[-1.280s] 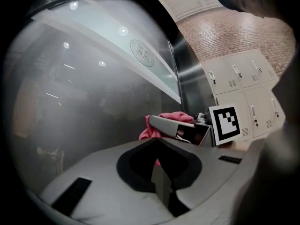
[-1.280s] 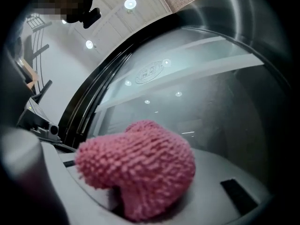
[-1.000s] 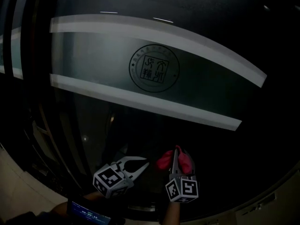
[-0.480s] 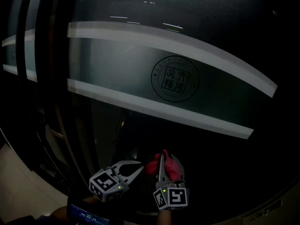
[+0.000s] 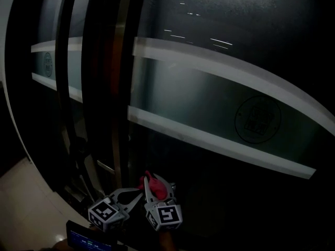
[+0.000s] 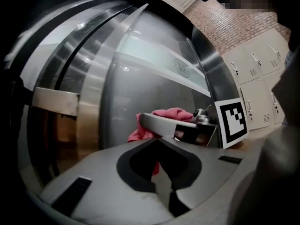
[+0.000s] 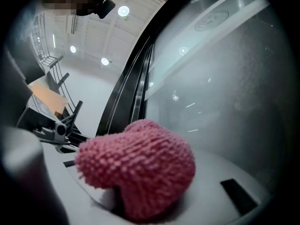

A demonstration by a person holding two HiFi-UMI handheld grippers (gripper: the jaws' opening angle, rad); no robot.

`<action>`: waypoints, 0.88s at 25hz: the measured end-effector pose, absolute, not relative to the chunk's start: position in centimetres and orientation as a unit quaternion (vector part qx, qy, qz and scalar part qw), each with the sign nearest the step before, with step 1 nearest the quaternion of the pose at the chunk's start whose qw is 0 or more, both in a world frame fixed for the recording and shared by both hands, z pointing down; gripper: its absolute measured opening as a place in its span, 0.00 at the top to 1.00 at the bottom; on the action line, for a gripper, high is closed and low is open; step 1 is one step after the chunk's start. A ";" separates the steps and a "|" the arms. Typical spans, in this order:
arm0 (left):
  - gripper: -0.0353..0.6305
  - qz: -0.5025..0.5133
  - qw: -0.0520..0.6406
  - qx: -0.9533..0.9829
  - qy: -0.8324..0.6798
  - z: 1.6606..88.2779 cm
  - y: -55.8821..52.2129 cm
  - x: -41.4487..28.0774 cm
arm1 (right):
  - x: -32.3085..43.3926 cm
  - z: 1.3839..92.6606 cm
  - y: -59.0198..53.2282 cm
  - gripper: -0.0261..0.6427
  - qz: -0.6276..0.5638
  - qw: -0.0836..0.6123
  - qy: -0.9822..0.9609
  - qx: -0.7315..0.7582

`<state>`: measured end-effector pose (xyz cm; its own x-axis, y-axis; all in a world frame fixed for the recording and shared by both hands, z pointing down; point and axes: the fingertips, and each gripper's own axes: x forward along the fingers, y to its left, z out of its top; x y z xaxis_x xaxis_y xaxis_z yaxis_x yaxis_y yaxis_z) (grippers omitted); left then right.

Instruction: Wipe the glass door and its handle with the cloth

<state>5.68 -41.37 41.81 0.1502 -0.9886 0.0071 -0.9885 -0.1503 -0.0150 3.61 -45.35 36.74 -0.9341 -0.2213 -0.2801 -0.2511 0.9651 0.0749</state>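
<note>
The dark glass door (image 5: 209, 61) fills the head view, with two frosted bands and a round seal (image 5: 257, 118) at the right. A tall metal bar (image 5: 120, 88), apparently the handle, runs upright left of centre; it shows in the left gripper view too (image 6: 93, 107). My right gripper (image 5: 155, 186) is low near the glass, shut on a pink knobbly cloth (image 5: 152, 182) that bulges past its jaws (image 7: 140, 168). My left gripper (image 5: 131, 195) hangs just left of it, open, nothing between its jaws (image 6: 159, 165). From there the cloth (image 6: 166, 113) shows beyond.
Pale floor tiles (image 5: 26, 192) lie at the lower left beside the door frame. A small lit screen (image 5: 86, 239) sits at the bottom edge. The left gripper view catches grey lockers (image 6: 258, 74) and a brick wall (image 6: 234, 27) behind.
The view has swung left along the door: the seal slid from centre to the right and the metal bar came into sight. Both grippers shifted left and lower, cloth still held.
</note>
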 end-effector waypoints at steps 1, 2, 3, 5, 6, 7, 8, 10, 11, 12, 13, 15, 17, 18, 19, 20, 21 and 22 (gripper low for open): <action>0.94 -0.007 -0.001 -0.755 0.655 42.2 -40.9 4.7 | 2.6 37.2 -45.1 0.90 0.054 0.129 0.983 -0.115; 0.94 -0.005 -0.005 -0.753 0.658 42.3 -40.6 4.1 | 1.8 37.6 -45.0 0.90 0.052 0.124 0.985 -0.112; 0.94 -0.004 -0.007 -0.752 0.659 42.1 -40.4 3.9 | 1.4 37.9 -45.0 0.90 0.050 0.121 0.985 -0.111; 0.94 -0.007 -0.004 -0.754 0.656 41.3 -40.5 4.5 | 1.3 38.2 -45.3 0.90 0.044 0.121 0.985 -0.116; 0.94 -0.009 -0.002 -0.757 0.653 41.3 -40.7 4.8 | 1.7 38.3 -45.4 0.90 0.042 0.121 0.985 -0.119; 0.94 -0.010 -0.001 -0.760 0.650 41.6 -41.1 5.2 | 2.3 38.4 -45.8 0.90 0.042 0.120 0.984 -0.124; 0.94 -0.010 -0.002 -0.764 0.646 41.8 -41.5 5.8 | 3.2 38.6 -46.3 0.90 0.043 0.120 0.983 -0.132; 0.94 -0.007 -0.004 -0.773 0.635 42.0 -42.9 7.6 | 6.0 39.3 -48.1 0.90 0.047 0.122 0.979 -0.158; 0.94 -0.006 -0.004 -0.780 0.626 42.0 -43.7 8.8 | 7.7 39.4 -49.1 0.90 0.048 0.122 0.976 -0.174; 0.94 -0.005 -0.006 -0.787 0.616 42.0 -44.4 10.3 | 9.6 39.5 -50.1 0.90 0.049 0.121 0.973 -0.189; 0.94 -0.004 -0.007 -0.796 0.605 41.9 -45.2 12.0 | 11.5 39.6 -50.9 0.90 0.050 0.120 0.970 -0.204; 0.94 -0.003 -0.008 -0.815 0.580 41.7 -46.7 15.7 | 15.3 39.6 -52.4 0.90 0.053 0.116 0.965 -0.229; 0.94 -0.001 -0.007 -0.832 0.555 41.6 -48.2 19.4 | 19.3 39.4 -53.8 0.90 0.056 0.114 0.957 -0.259; 0.94 -0.001 -0.006 -0.840 0.542 41.5 -48.8 21.3 | 21.4 39.4 -54.5 0.90 0.057 0.114 0.953 -0.275; 0.94 0.000 -0.005 -0.848 0.530 41.3 -49.4 23.2 | 23.5 39.3 -55.2 0.90 0.056 0.115 0.948 -0.290; 0.94 0.000 -0.004 -0.855 0.519 41.2 -50.0 25.0 | 25.6 39.3 -55.9 0.90 0.056 0.116 0.944 -0.304; 0.94 0.000 -0.002 -0.862 0.508 41.1 -50.5 26.8 | 27.6 39.3 -56.5 0.90 0.055 0.116 0.939 -0.319; 0.94 0.000 0.000 -0.868 0.497 41.0 -51.1 28.5 | 29.7 39.3 -57.2 0.90 0.055 0.116 0.934 -0.333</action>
